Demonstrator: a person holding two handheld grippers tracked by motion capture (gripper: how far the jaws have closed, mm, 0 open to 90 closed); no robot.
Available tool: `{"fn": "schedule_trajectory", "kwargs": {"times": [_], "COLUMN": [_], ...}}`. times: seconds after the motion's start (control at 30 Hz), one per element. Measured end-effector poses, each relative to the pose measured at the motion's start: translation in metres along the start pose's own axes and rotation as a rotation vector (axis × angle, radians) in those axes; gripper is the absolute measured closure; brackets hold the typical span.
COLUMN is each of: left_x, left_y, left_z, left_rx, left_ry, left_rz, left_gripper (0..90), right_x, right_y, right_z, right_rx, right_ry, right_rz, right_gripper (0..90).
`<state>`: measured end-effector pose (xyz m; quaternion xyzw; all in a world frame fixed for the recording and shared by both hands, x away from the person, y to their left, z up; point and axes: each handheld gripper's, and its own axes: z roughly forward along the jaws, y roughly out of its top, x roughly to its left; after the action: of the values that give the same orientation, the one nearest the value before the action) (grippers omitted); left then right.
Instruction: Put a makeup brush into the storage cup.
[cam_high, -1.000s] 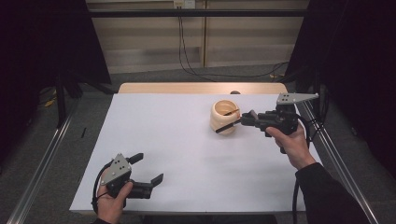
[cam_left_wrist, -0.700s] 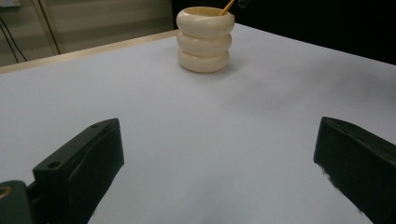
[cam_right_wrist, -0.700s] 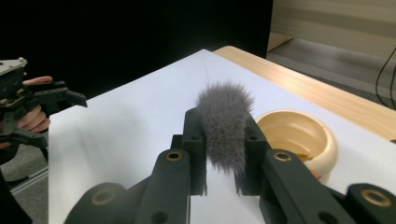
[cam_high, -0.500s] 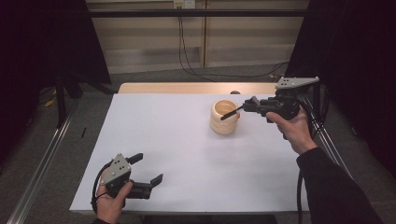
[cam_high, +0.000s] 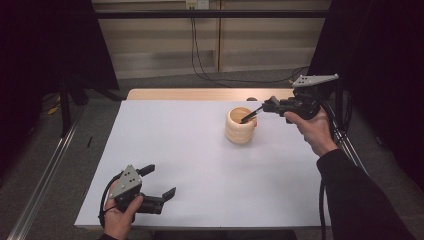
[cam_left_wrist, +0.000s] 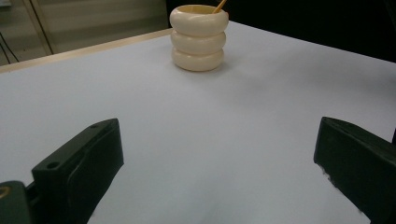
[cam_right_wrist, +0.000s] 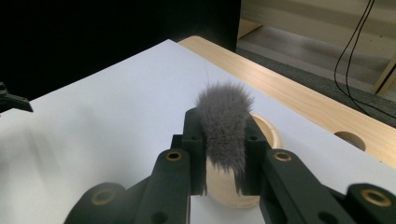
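Observation:
A cream ribbed cup (cam_high: 239, 131) stands upright on the white table top, right of centre at the back; it also shows in the left gripper view as the cup (cam_left_wrist: 198, 42). My right gripper (cam_high: 264, 105) hovers just right of its rim, shut on the fluffy grey head of a brush (cam_right_wrist: 223, 126). The brush's thin handle (cam_high: 248, 116) slants down into the cup's mouth (cam_right_wrist: 268, 133), and its tip (cam_left_wrist: 219, 5) pokes above the rim. My left gripper (cam_high: 161, 180) rests low near the front left corner, jaws wide apart with nothing between them (cam_left_wrist: 219, 163).
A bare wooden strip (cam_high: 200, 94) with a round hole (cam_right_wrist: 350, 137) runs along the table's far edge. Black curtains close off both sides. Cables (cam_high: 200, 60) trail on the floor behind. White surface (cam_high: 190, 145) lies between the two grippers.
My right gripper has risen and drawn back toward the far right with the brush; the handle end went from the cup's front side up over the rim into its mouth. The left gripper stayed put.

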<state>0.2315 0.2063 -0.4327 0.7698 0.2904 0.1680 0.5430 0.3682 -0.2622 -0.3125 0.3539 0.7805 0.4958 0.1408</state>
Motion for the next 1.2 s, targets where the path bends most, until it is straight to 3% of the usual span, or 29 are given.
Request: {"fn": "schedule_trajectory", "kwargs": {"times": [0.2, 0.33, 0.47, 0.67, 0.7, 0.8, 0.87, 1.2], "left_x": [0.000, 0.002, 0.002, 0.003, 0.003, 0.003, 0.003, 0.003], "left_y": [0.000, 0.000, 0.000, 0.000, 0.001, 0.001, 0.001, 0.000], "left_z": [0.000, 0.000, -0.001, 0.000, 0.001, 0.002, 0.002, 0.001], "left_rx": [0.009, -0.005, 0.005, -0.001, 0.002, -0.002, 0.004, 0.000], "left_ry": [0.006, -0.013, 0.002, -0.003, 0.011, -0.010, 0.007, 0.011], "left_rz": [0.008, 0.002, 0.009, 0.008, 0.003, 0.008, 0.006, 0.001], "left_gripper": [1.3, 1.3, 1.3, 1.3, 1.3, 1.4, 1.4, 1.3], "right_x": [-0.003, -0.005, -0.008, -0.010, -0.009, -0.008, -0.007, -0.006], "right_y": [0.011, 0.017, 0.019, 0.015, 0.013, 0.010, 0.009, -0.006], "right_z": [0.006, 0.013, 0.019, 0.028, 0.030, 0.038, 0.043, 0.062], "right_rx": [0.040, 0.069, 0.095, 0.105, 0.106, 0.117, 0.126, 0.171], "right_ry": [-0.029, -0.041, -0.058, -0.059, -0.059, -0.055, -0.052, -0.068], "right_rz": [-0.011, -0.025, -0.020, -0.011, -0.013, -0.013, -0.016, -0.005], "right_gripper": [77.6, 77.6, 77.6, 77.6, 77.6, 77.6, 77.6, 77.6]}}
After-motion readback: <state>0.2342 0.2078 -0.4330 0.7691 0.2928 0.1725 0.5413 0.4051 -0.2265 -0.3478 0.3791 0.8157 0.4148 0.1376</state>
